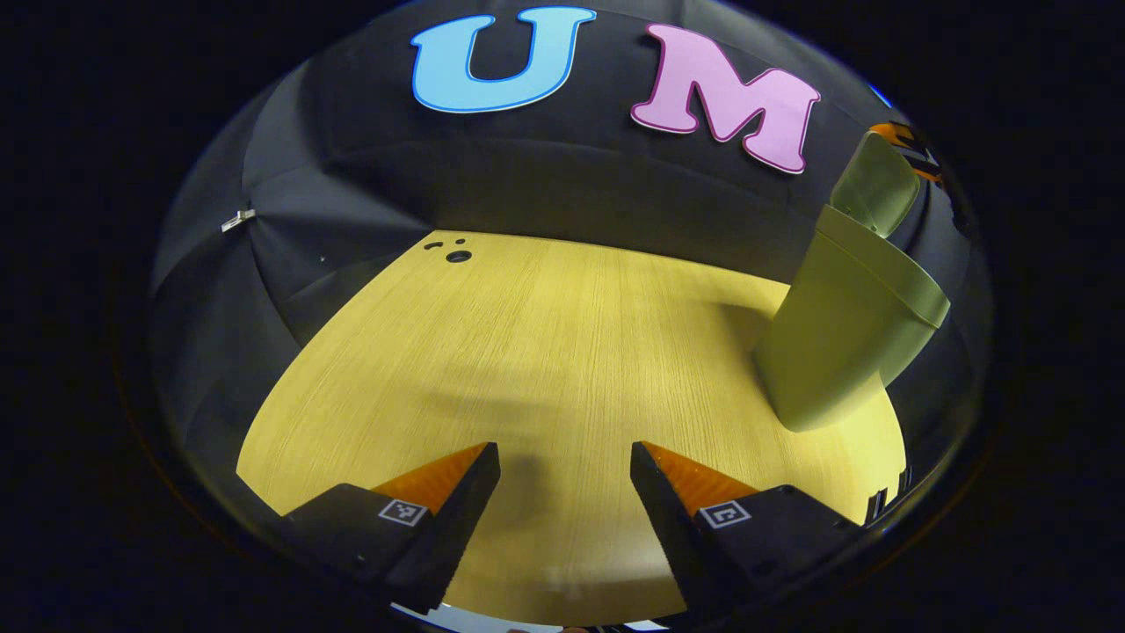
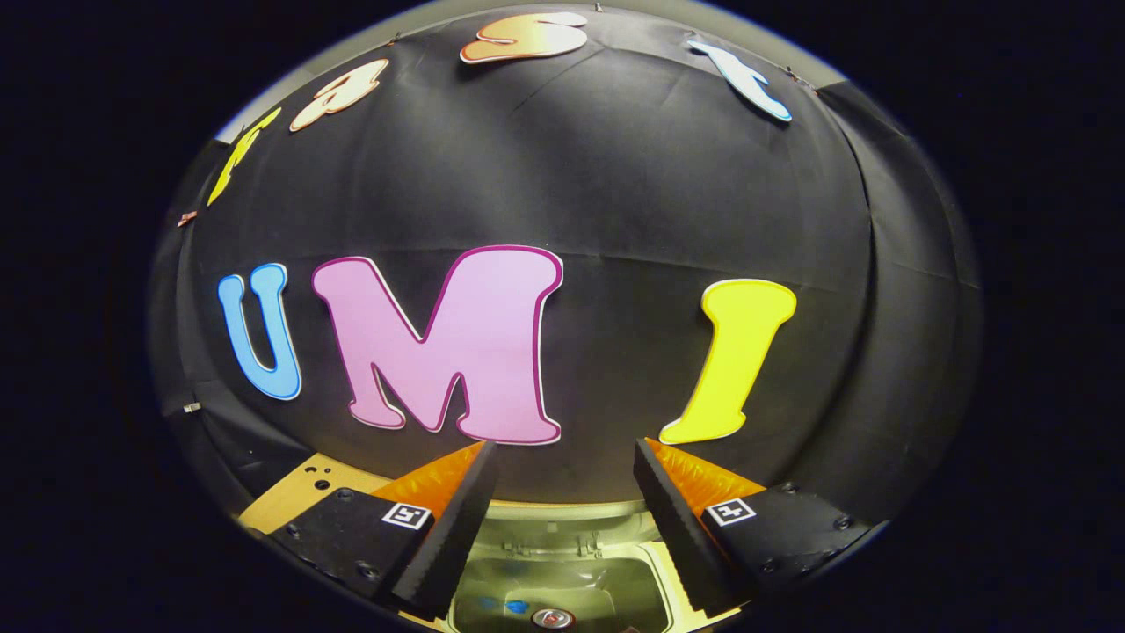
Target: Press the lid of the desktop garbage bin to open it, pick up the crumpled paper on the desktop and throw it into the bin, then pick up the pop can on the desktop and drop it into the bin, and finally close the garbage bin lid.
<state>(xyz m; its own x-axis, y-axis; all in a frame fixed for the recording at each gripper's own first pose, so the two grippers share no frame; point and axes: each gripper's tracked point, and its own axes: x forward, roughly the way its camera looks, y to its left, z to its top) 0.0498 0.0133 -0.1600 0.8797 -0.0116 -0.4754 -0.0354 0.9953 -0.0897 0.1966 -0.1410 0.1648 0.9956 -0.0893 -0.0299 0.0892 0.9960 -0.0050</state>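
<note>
The olive-green garbage bin (image 1: 844, 334) stands on the wooden table (image 1: 545, 352) at the right of the left gripper view, with its lid (image 1: 874, 180) raised. My left gripper (image 1: 565, 457) hovers open over bare tabletop, well to the left of the bin, and holds nothing. In the right gripper view my right gripper (image 2: 565, 453) is open directly above the bin's open mouth (image 2: 562, 571). Inside the bin lies the pop can (image 2: 552, 619), its round top facing up. Nothing sits between the right fingers. The crumpled paper cannot be made out.
The black cloth wall closes off the far side of the table just behind the bin. A few small dark holes (image 1: 458, 256) mark the tabletop near its far left corner.
</note>
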